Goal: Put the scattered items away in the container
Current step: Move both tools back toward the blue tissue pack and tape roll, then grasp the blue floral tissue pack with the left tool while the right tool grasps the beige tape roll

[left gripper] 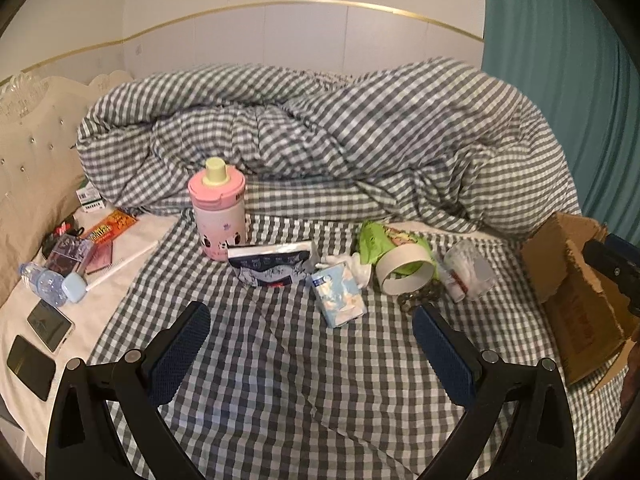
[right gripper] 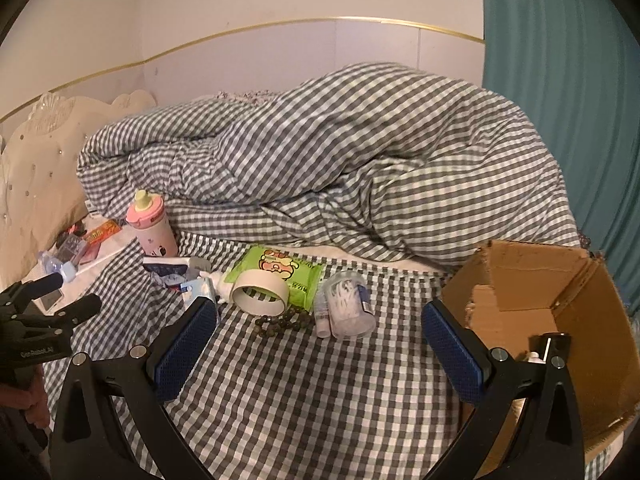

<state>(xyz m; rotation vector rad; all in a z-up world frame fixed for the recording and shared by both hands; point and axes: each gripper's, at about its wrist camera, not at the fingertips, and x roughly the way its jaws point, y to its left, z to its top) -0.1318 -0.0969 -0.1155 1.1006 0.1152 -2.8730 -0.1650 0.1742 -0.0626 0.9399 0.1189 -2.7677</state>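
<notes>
The cardboard box (left gripper: 576,300) runs off the right edge in the left wrist view, its inside unseen there. In the right wrist view the box (right gripper: 560,280) is partly covered by a finger (right gripper: 454,354), and a small white item beside that finger is too hidden to identify. Print on the green packet (right gripper: 280,276) left of the box is unreadable.

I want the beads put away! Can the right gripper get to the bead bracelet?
Probably yes. The right gripper is open and empty, and the bead bracelet lies just ahead on bare checked sheet. The tape roll touches it behind, so it might get bumped.
</notes>
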